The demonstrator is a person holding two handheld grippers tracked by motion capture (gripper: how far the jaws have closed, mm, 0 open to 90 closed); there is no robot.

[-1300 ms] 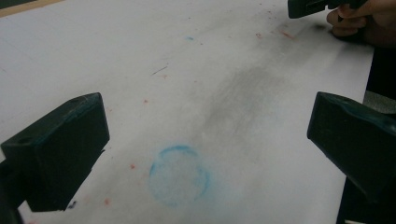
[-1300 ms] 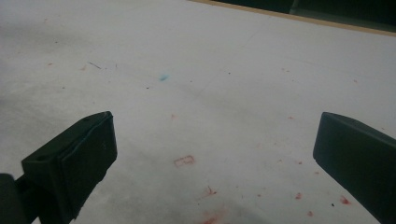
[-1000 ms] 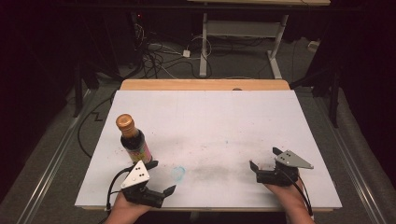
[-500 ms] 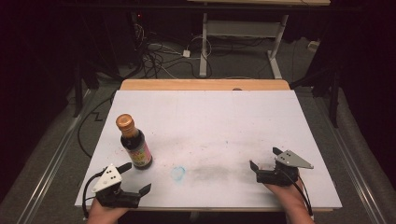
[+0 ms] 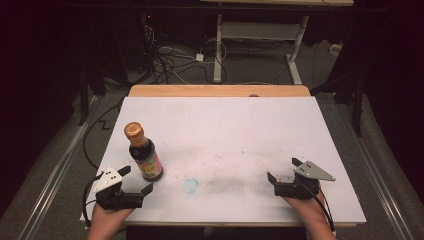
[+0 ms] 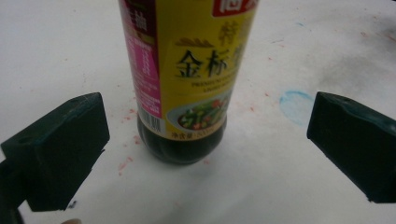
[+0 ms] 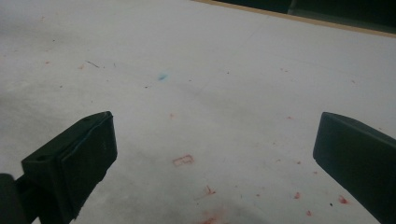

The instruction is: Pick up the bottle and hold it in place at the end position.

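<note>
Bottle (image 5: 144, 155) of dark sauce stands straight up on the left side of our white counter (image 5: 240, 130), its gold cap on top and its long side going up and down. We see its yellow and pink label facing our left tongs (image 5: 131, 181). Those tongs sit just in front of the bottle, spread wide and holding nothing, not touching it. Nothing stands between them. A small blue ring mark (image 5: 190, 185) is on the counter to the right of the bottle. Our right tongs (image 5: 282, 176) rest well apart on the right side, also spread wide, over bare counter with little red spots (image 7: 205, 191).
</note>
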